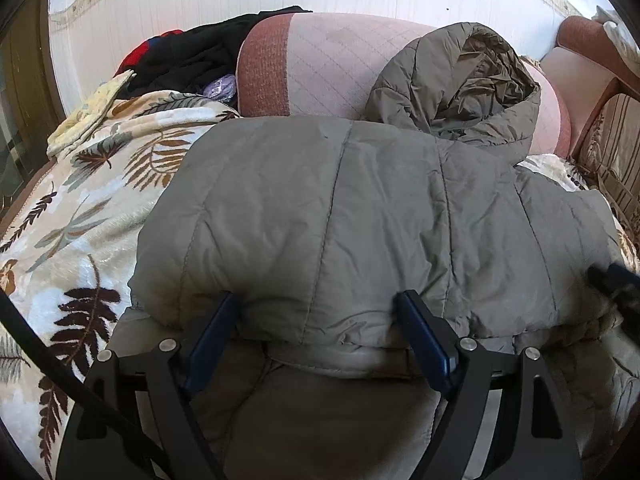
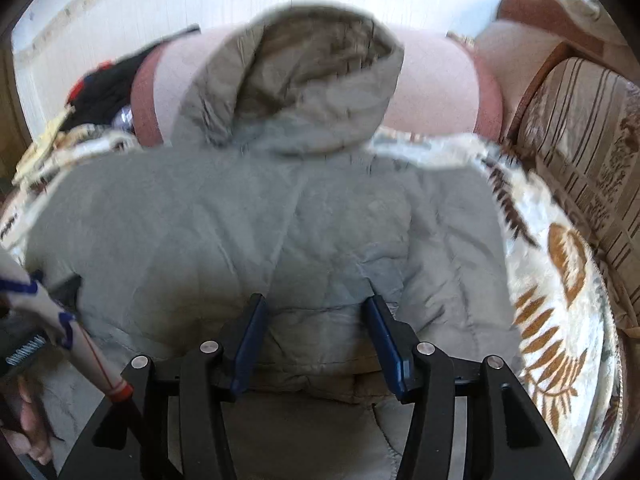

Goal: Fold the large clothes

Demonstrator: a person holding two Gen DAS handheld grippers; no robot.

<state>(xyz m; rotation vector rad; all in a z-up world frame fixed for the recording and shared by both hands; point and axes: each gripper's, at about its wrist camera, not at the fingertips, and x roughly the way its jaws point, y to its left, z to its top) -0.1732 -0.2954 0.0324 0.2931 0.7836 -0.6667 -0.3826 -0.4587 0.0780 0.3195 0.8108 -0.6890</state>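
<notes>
Both claws, left (image 1: 320,300) and right (image 2: 314,304), stand open, apparently unclamped, against a folded grey padded coat (image 1: 340,220) on a leaf-print blanket (image 1: 80,208).

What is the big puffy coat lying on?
The grey puffy coat lies on a cream blanket with leaf prints, which shows on both sides of it. Its hood leans on a pink quilted cushion behind. What is under the blanket is covered.
</notes>
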